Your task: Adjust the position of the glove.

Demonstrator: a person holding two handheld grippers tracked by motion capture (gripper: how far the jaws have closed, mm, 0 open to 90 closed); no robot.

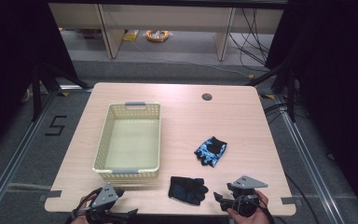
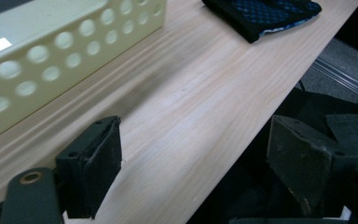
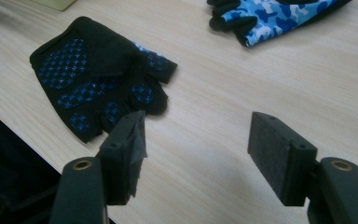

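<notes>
A black fingerless glove (image 1: 187, 190) with blue dots lies palm up near the table's front edge; it also shows in the right gripper view (image 3: 98, 77) and the left gripper view (image 2: 261, 16). A blue camouflage glove (image 1: 210, 150) (image 3: 279, 16) rests farther back, right of the cream perforated basket (image 1: 103, 140) (image 2: 51, 51). My left gripper (image 1: 123, 215) (image 2: 200, 172) is open at the front edge, below the basket. My right gripper (image 1: 220, 199) (image 3: 198, 151) is open just right of the black glove, holding nothing.
The wooden table (image 1: 177, 112) has a round cable hole (image 1: 207, 97) at the back right. Beyond it are desk legs, cables and a yellow object (image 1: 157, 35) on the floor. Metal rails run along both sides.
</notes>
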